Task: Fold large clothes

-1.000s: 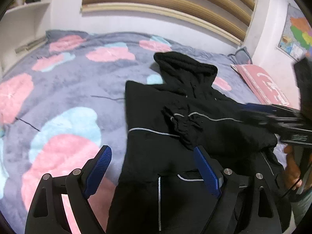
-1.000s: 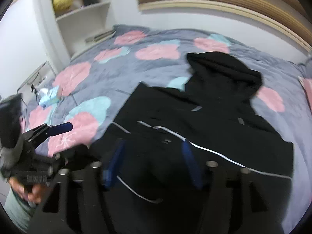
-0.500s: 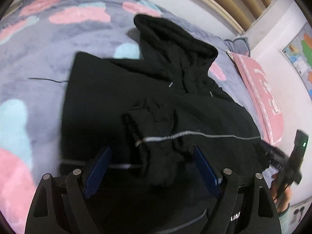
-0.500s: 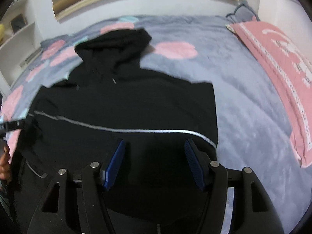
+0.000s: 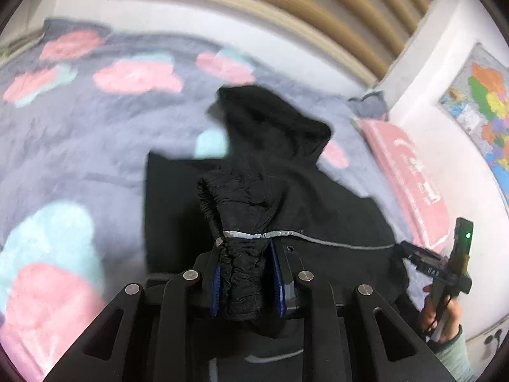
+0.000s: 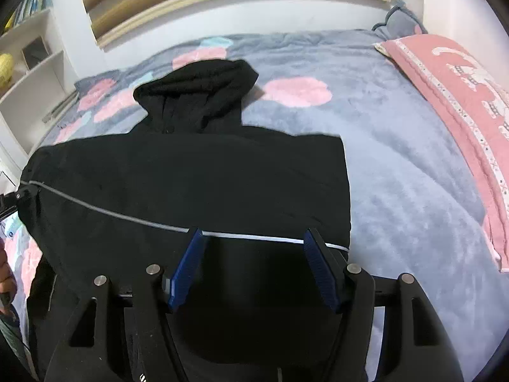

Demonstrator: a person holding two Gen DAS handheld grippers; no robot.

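Left tool [image 5: 246, 281] pinched on gathered cuff [image 5: 241, 289], right tool [image 6: 254, 264] spread above jacket [image 6: 191, 184].

Black jacket flat on bed [image 6: 413, 191], hood [image 6: 197, 92] pointing away; sleeve [image 5: 241, 203] lifted over the body, reflective stripe [image 6: 127, 216] running crosswise toward the idle right side.

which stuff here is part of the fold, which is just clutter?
In play: black hoodie; its bunched sleeve cuff, clamped in the left gripper; right gripper, open above the hoodie.
Clutter: pink pillow; wall map; shelves.
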